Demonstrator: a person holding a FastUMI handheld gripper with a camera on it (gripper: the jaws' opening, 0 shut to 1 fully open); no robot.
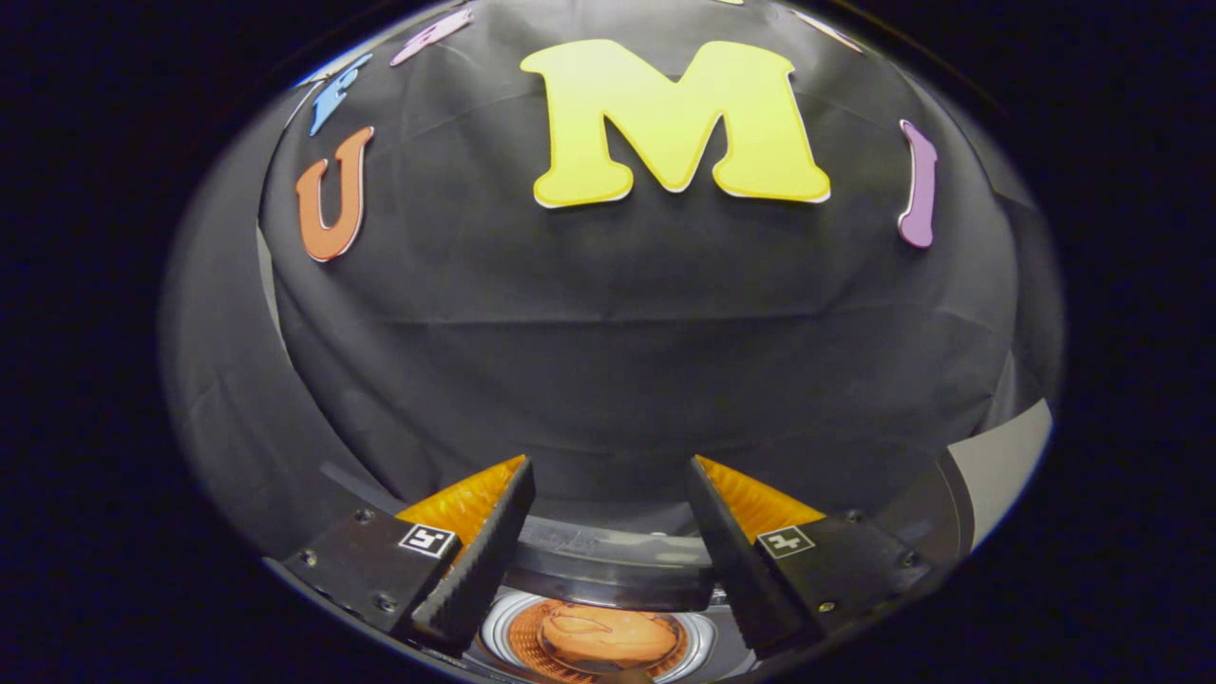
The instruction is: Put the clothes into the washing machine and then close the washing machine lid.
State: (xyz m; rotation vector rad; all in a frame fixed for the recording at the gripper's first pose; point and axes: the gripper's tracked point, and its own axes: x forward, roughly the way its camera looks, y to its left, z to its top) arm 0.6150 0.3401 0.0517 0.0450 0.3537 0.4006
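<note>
**Clothes: in the drum, lid not yet shut**

Clothes (608, 635): one orange bundle, which we record as lying inside the washing machine's round drum, ringed by the pale metal rim of the opening.

Washing machine (608, 560): a top-loading unit, seen from above. Its dark back edge or panel runs across just beyond the drum. We cannot tell from here where the lid stands, but the drum mouth is uncovered, so we judge it open.

Tongs (608, 513): held above the washing machine, released, the two fingers (480, 560) spread wide with nothing between them. The clothes lie below the gap, nearer to us than the fingertips.

Booth wall (608, 361): black cloth, rising behind the washing machine.

Progress, as we judge it: the loading step looks done, since the clothes rest in the drum and the tongs are empty. What is left is the lid; we must find it, take or push it, and bring it down over the opening.
</note>
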